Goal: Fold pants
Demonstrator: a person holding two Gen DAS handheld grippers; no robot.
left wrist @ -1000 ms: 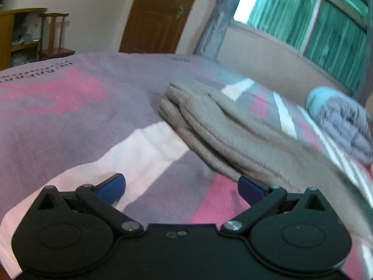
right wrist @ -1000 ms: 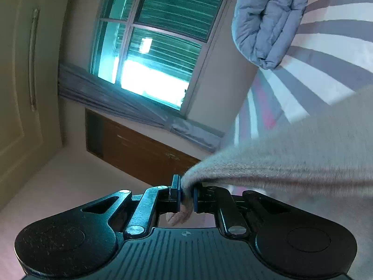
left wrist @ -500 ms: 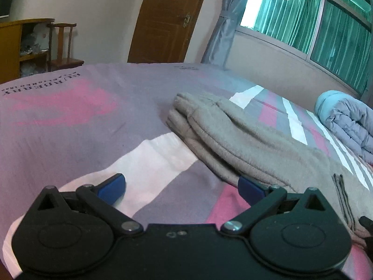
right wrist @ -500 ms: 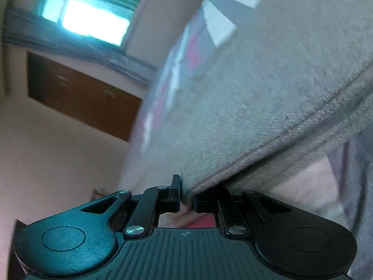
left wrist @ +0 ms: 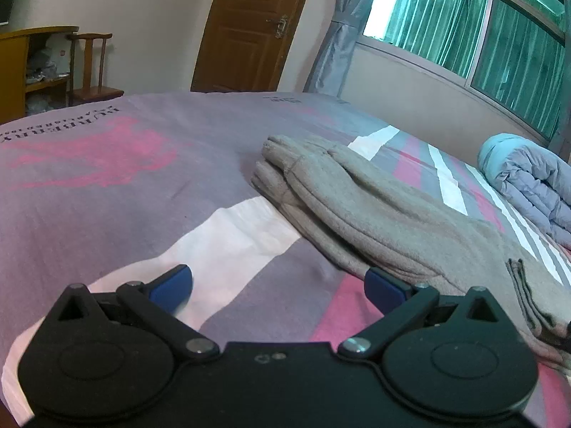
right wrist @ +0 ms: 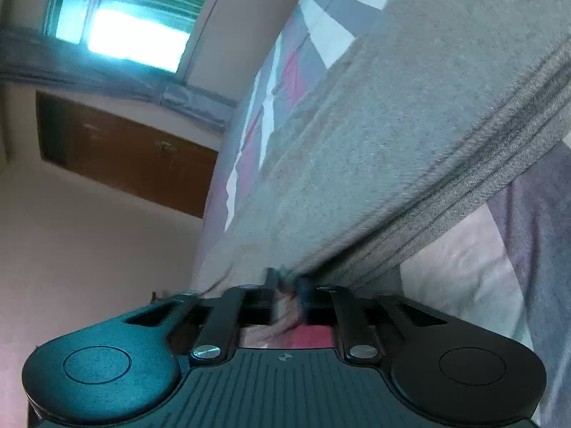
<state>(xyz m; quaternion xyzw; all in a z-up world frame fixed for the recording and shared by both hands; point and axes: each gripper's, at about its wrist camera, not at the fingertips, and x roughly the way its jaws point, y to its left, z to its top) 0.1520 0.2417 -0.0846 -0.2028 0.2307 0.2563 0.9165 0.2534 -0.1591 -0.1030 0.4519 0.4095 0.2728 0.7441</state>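
On bed (left wrist: 107,192): left claw (left wrist: 277,283) wide, empty; right claw (right wrist: 287,287) pinching pants (right wrist: 410,135).

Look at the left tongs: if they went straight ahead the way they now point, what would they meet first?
Probably the bedsheet. The left tongs are open and aimed low across the bed, with bare sheet between the tips. The grey pants lie just right of that line, so the right tip might brush them; depth is unclear.

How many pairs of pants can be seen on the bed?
1. The grey pants lie folded lengthwise on the striped bedsheet, and the right gripper pinches their near end. More could be hidden behind the rolled quilt.
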